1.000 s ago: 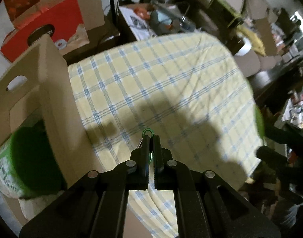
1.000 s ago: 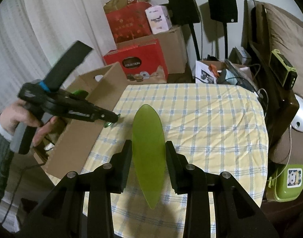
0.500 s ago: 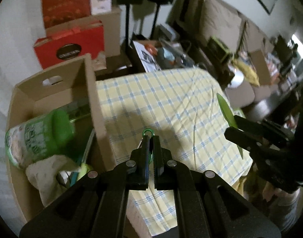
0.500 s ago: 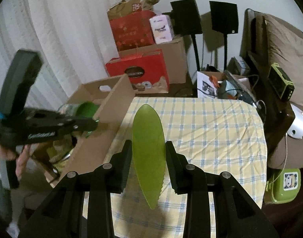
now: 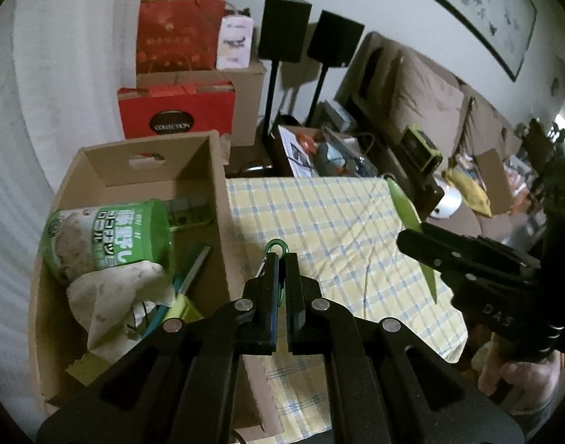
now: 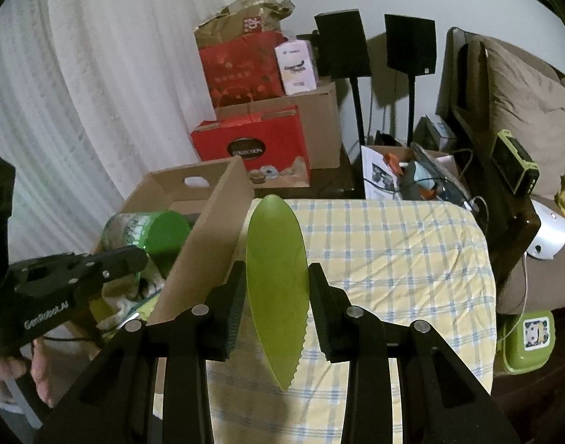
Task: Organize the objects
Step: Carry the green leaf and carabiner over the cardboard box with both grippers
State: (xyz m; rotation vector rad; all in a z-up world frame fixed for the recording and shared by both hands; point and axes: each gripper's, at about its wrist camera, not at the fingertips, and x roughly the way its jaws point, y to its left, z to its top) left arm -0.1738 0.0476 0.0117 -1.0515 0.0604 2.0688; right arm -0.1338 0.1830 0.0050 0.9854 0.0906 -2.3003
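Note:
My left gripper (image 5: 281,259) is shut on a small green carabiner (image 5: 275,247) and holds it over the right wall of an open cardboard box (image 5: 108,175). The box holds a green-lidded tub (image 5: 108,236), a crumpled cloth (image 5: 115,296) and other items. My right gripper (image 6: 276,277) is shut on a flat green serrated plastic knife (image 6: 276,270), held upright above the checked tablecloth (image 6: 386,259). In the left wrist view the knife (image 5: 406,207) and right gripper (image 5: 408,238) are at the right. In the right wrist view the left gripper (image 6: 134,259) is over the box (image 6: 204,244).
Red gift bags (image 6: 256,151) and brown boxes (image 6: 319,125) are stacked behind the cardboard box. Two black speakers on stands (image 6: 341,44) stand by the wall. A cluttered side table (image 6: 412,174) and a sofa (image 6: 523,111) lie to the right. A green lunch box (image 6: 526,336) sits low right.
My left gripper has swung left with the carabiner, from over the tablecloth to over the box wall. The right gripper keeps the knife and has hardly moved.

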